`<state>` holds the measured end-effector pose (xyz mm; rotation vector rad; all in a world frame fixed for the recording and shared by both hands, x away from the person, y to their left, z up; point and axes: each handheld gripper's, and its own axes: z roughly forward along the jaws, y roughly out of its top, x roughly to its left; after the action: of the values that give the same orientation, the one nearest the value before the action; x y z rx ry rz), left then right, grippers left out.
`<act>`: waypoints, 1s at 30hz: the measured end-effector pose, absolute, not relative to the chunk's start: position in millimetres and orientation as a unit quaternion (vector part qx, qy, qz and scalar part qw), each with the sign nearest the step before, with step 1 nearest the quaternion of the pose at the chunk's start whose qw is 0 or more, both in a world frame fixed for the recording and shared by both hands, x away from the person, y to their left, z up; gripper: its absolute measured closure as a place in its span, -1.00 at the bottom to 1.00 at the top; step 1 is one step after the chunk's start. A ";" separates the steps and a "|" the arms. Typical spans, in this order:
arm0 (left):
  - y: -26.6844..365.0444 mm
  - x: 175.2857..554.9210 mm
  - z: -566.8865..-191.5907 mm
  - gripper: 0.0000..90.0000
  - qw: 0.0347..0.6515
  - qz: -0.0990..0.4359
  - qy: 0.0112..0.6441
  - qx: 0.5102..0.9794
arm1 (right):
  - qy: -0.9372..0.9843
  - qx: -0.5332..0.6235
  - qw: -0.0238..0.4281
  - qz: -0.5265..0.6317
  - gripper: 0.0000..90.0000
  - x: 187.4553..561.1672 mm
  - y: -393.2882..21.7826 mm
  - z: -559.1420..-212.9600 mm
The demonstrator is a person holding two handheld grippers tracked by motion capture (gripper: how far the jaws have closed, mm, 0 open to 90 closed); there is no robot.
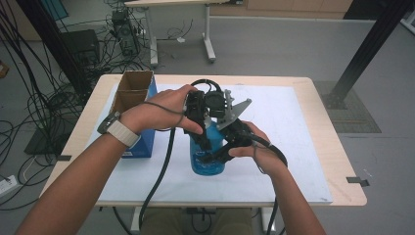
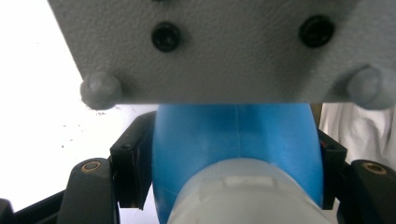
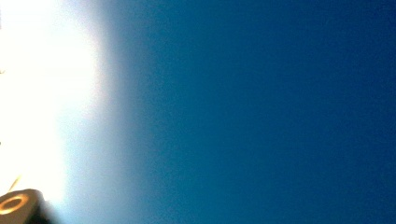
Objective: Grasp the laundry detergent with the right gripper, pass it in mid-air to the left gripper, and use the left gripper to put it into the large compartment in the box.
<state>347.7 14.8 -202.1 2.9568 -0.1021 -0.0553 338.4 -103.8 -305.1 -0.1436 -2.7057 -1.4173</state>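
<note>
The left gripper point(image 1: 203, 128) clamps the cap point(image 2: 243, 193) of the blue bottle point(image 1: 208, 155); the right gripper point(image 1: 220, 152) grips the bottle's body on the table point(image 1: 303, 147).

Blue translucent bottle point(image 1: 208, 159) stands upright at the middle of the table, on the white mat; its pale cap point(image 2: 243, 193) sits on top, blue shoulder point(image 2: 233, 140) just below it

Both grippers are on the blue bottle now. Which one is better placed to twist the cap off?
Left. The left gripper sits at the top of the bottle, its jaws either side of the neck just below the cap. The right gripper clamps the body lower down, so it likely steadies.
</note>
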 end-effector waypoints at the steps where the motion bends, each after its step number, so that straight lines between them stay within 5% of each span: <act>1: 14.8 347.6 -202.1 -0.26 0.091 -0.018 -0.035 0.995 | -0.884 -0.047 0.041 -0.463 -0.03 338.4 -103.8 -305.1; 30: 15.2 346.2 -202.5 -0.15 0.097 -0.019 -0.034 0.995 | -0.885 -0.046 0.035 -0.462 -0.03 338.6 -104.9 -306.0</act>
<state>346.2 15.2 -202.5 2.9458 -0.0997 -0.0568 338.6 -104.9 -306.0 -0.1417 -2.7203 -1.4191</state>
